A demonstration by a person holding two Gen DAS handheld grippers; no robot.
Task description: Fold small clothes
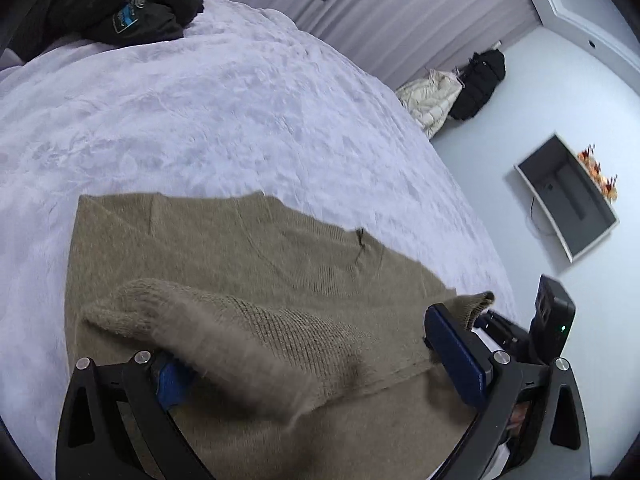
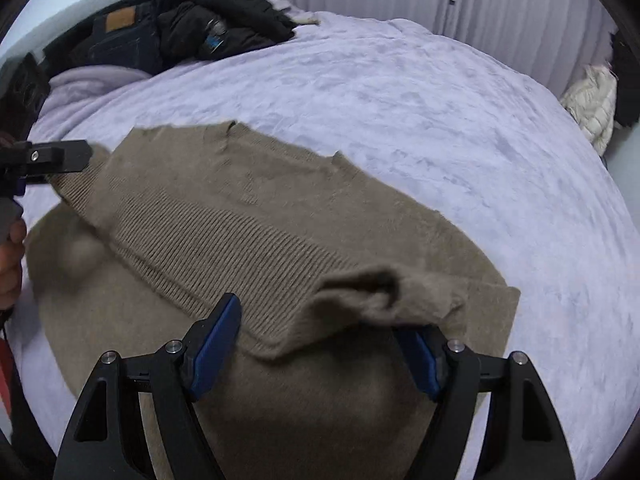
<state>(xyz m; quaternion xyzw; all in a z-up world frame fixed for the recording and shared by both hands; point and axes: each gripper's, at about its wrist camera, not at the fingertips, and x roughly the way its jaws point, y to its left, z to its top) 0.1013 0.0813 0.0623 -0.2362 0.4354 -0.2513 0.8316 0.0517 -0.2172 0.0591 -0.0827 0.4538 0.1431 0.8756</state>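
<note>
Nearest the right gripper (image 2: 316,344), the ribbed hem of the sweater (image 2: 248,216) is lying doubled back over the garment's body, a bunched corner of knit sitting between the blue pads (image 2: 216,340). Those jaws are standing wide apart, so nothing is being pinched there; the fold edge is only draping across them. Beside that same hem, at its other end, the left gripper (image 1: 320,364) is showing its fingers spread just as wide, with a fuzzy roll of knit lying over one pad (image 1: 172,380) and a scrap of cuff or corner poking past the other.

Judging by this, the bottom-up fold is being laid down and both tools are letting go of the hem. The sweater is resting flat on the lilac blanket (image 2: 440,120), its far edge well apart from the hem, with a small notch showing there.

Next, the hem probably needs smoothing where it is bunching, then a fresh grip on a side edge for the following fold; the loose knit may be snagging on the pads.

Beyond the sweater, dark clothes (image 2: 180,36) are piled at the blanket's far end.
</note>
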